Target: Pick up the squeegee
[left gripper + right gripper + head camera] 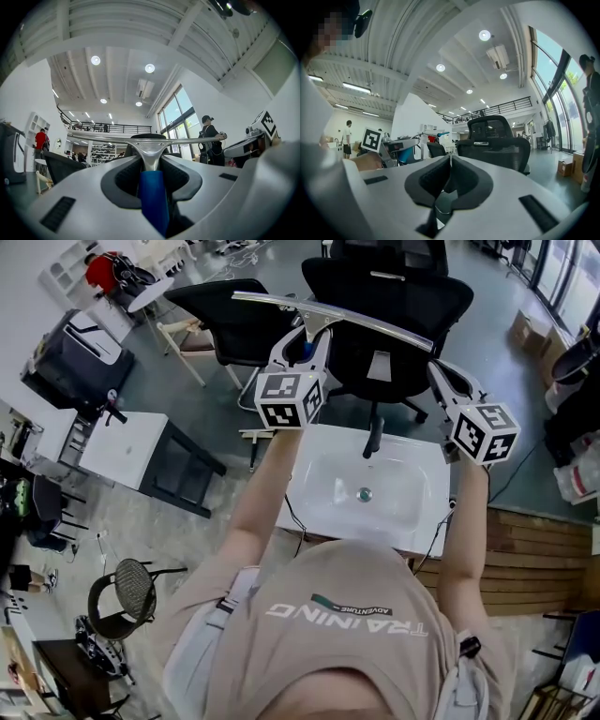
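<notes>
The squeegee (330, 318) has a blue handle and a long metal blade bar. It is held up in the air over the far edge of the white sink (319, 474), with my left gripper (307, 336) shut on the handle. In the left gripper view the blue handle (153, 199) sits between the jaws of the left gripper (151, 161), and the blade bar (145, 139) runs level across just beyond them. My right gripper (439, 369) is raised to the right of the blade's end, shut and empty. In the right gripper view, the right gripper (450, 161) shows its jaws meeting, and the blue handle (405, 153) lies off to the left.
A black faucet (375, 435) stands at the sink's back edge. Black office chairs (389, 292) are just beyond the sink. A white cabinet (127, 448) stands to the left and wooden boards (525, 549) lie to the right. A person (211, 140) stands near the windows.
</notes>
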### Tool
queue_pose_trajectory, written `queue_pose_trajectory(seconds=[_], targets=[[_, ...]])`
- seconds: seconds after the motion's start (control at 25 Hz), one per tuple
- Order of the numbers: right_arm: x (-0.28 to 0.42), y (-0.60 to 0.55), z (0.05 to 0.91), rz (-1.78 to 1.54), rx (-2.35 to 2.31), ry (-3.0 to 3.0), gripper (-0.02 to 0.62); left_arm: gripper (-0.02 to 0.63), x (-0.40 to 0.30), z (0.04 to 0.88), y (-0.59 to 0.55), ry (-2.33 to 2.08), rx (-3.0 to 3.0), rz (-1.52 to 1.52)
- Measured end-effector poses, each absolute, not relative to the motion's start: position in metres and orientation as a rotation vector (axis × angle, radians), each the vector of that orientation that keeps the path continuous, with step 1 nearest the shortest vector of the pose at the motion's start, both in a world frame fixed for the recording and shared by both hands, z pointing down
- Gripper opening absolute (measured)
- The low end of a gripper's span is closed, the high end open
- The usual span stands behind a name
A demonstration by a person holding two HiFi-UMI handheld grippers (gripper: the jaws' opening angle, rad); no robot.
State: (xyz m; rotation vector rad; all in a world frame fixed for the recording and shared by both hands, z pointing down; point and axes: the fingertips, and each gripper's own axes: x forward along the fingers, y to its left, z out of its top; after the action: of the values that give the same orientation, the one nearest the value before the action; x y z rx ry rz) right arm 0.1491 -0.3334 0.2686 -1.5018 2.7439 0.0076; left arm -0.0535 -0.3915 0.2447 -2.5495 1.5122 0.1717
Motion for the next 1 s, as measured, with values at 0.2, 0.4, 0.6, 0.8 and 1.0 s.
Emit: queue_pose_trajectory(seconds=[0.2,0.4,0.6,0.8,1.0], targets=[[0.156,-0.334,0.268,0.006,-1.52,2.73,0.037,0.121,-0.049,0.243,-0.396,1.494,-2.554,0.175],[0.159,-0.336,0.266,0.019,-1.536,2.72,0.037,0.121,-0.043,0.244,-0.4,1.481,-2.561,0.181],[0.157,-0.342,0.27,0.003,-1.52,2.732,0.037,0.121,-0.045,0.248,-0.405,1.49,-2.557,0.172],[0.146,-0.344,0.281,-0.043,-1.484,2.748,0.037,0.121,-0.054,0.249,-0.41,1.507,-2.545,0.161],[0.144,-0.34,0.289,-0.047,-1.49,2.773,0.037,0.121,-0.058,0.253,-0.413,1.536,-2.551,0.183]])
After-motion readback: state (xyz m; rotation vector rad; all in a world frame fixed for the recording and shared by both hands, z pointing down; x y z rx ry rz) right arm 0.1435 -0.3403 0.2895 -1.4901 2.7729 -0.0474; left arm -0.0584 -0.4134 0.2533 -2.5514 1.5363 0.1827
